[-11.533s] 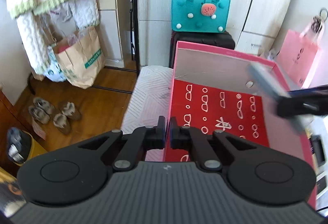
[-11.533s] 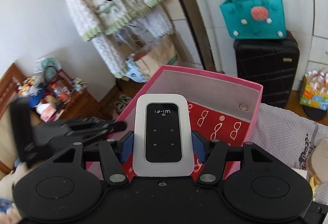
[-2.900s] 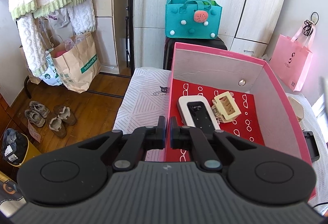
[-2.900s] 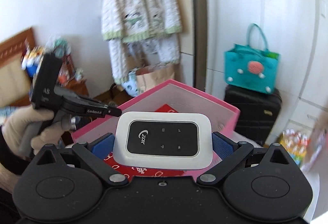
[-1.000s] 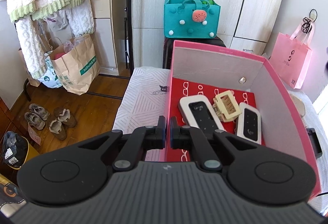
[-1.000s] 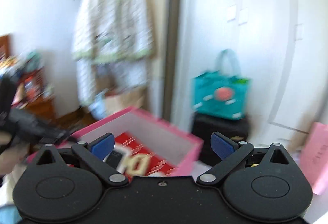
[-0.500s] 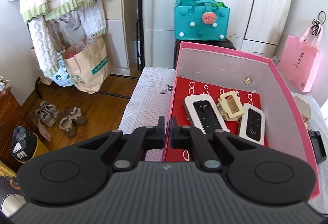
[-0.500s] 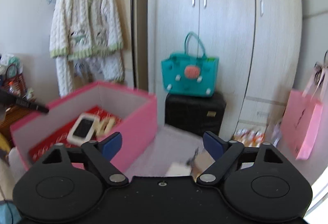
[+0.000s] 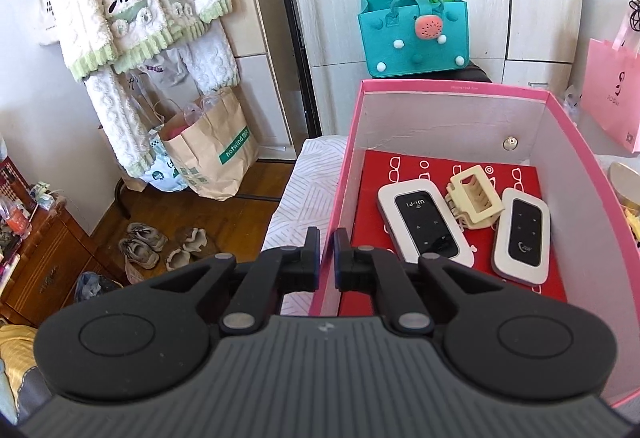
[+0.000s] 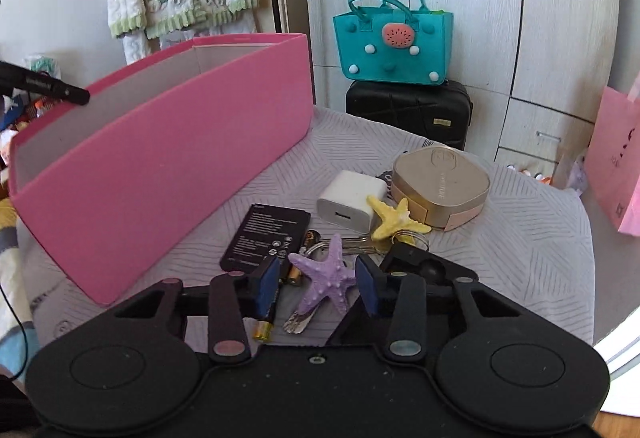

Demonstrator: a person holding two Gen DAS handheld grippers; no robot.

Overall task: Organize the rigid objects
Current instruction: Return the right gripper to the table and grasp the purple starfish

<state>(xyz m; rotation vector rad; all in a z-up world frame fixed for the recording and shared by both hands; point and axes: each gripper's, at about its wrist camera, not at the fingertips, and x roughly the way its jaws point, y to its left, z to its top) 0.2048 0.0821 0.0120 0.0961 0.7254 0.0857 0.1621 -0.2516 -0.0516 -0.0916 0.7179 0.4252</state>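
The pink box (image 9: 452,87) holds two white Wi-Fi routers (image 9: 420,224) (image 9: 520,238) with a cream hair claw (image 9: 474,195) between them. My left gripper (image 9: 327,258) is shut and empty, over the box's near left wall. On the bed cover, right of the pink box (image 10: 160,157), lies a purple starfish (image 10: 326,278). My right gripper (image 10: 317,280) is low over it, its jaws closing with the starfish between the blue pads (image 10: 268,284); I see no firm press. The left gripper's tip (image 10: 48,87) shows at the far left.
Around the purple starfish lie a yellow starfish (image 10: 394,217), a white charger (image 10: 350,205), a gold case (image 10: 440,187), a black battery pack (image 10: 266,236), small batteries (image 10: 296,274) and a key ring (image 10: 408,238). A teal bag (image 10: 394,45) on a black suitcase (image 10: 408,111) stands behind.
The right gripper swung away from the pink box and came down over the small things on the bed, its jaws narrowing around the purple starfish. The left gripper shifted slightly and stayed shut.
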